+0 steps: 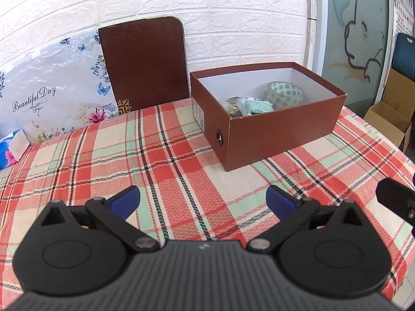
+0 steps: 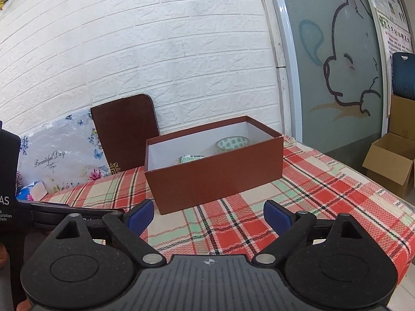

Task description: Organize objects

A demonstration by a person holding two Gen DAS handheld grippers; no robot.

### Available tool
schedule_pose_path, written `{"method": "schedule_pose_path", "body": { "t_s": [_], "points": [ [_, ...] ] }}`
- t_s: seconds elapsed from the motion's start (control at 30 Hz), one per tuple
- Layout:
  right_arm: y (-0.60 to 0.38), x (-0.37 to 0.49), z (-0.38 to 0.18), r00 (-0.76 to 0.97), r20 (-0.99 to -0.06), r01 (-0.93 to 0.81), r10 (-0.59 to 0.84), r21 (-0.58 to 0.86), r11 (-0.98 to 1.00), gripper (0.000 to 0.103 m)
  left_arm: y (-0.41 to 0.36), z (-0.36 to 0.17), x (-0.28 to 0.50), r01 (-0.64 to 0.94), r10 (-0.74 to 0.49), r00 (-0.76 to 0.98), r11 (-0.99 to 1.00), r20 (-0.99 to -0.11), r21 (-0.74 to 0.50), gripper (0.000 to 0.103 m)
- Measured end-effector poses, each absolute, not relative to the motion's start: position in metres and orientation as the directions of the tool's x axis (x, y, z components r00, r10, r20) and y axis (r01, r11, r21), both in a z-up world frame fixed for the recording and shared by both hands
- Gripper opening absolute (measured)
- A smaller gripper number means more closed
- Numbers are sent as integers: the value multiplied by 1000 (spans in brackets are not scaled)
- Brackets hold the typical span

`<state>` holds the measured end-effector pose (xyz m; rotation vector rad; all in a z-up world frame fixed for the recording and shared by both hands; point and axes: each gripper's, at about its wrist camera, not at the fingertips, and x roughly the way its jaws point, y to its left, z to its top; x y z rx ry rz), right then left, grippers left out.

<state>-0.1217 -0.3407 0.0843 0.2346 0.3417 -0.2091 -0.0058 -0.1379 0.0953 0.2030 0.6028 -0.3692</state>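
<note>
A brown cardboard box [image 1: 280,132] with a white inside stands open on the plaid tablecloth [image 1: 166,155]. Inside lie a roll of patterned tape [image 1: 284,93], a green-and-white packet [image 1: 255,106] and a darker item at the left. The box also shows in the right wrist view [image 2: 220,176], with the tape roll [image 2: 232,143] at its far end. My left gripper [image 1: 203,200] is open and empty, held low over the cloth in front of the box. My right gripper [image 2: 208,219] is open and empty, just short of the box's near wall.
The box's brown lid [image 1: 145,64] leans on the white brick wall. A floral "Beautiful Day" board [image 1: 52,93] leans beside it, with a blue tissue pack [image 1: 11,150] at the left. Open cardboard cartons [image 2: 391,163] stand on the floor beyond the table's right edge.
</note>
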Motion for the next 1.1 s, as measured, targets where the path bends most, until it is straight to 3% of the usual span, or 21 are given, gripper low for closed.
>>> {"method": "schedule_pose_path", "body": {
  "t_s": [0.17, 0.47, 1.1],
  "points": [
    [-342, -123, 83, 923, -350, 241, -161, 198, 950, 92, -140, 95, -7, 375, -247, 775, 921, -582, 109, 103],
    [-344, -123, 80, 923, -352, 235, -153, 203, 951, 92, -140, 101, -17, 313, -189, 857, 930, -479, 192, 103],
    [-349, -122, 76, 921, -360, 235, -148, 213, 948, 92, -146, 101, -25, 339, -188, 848, 911, -495, 234, 103]
  ]
}}
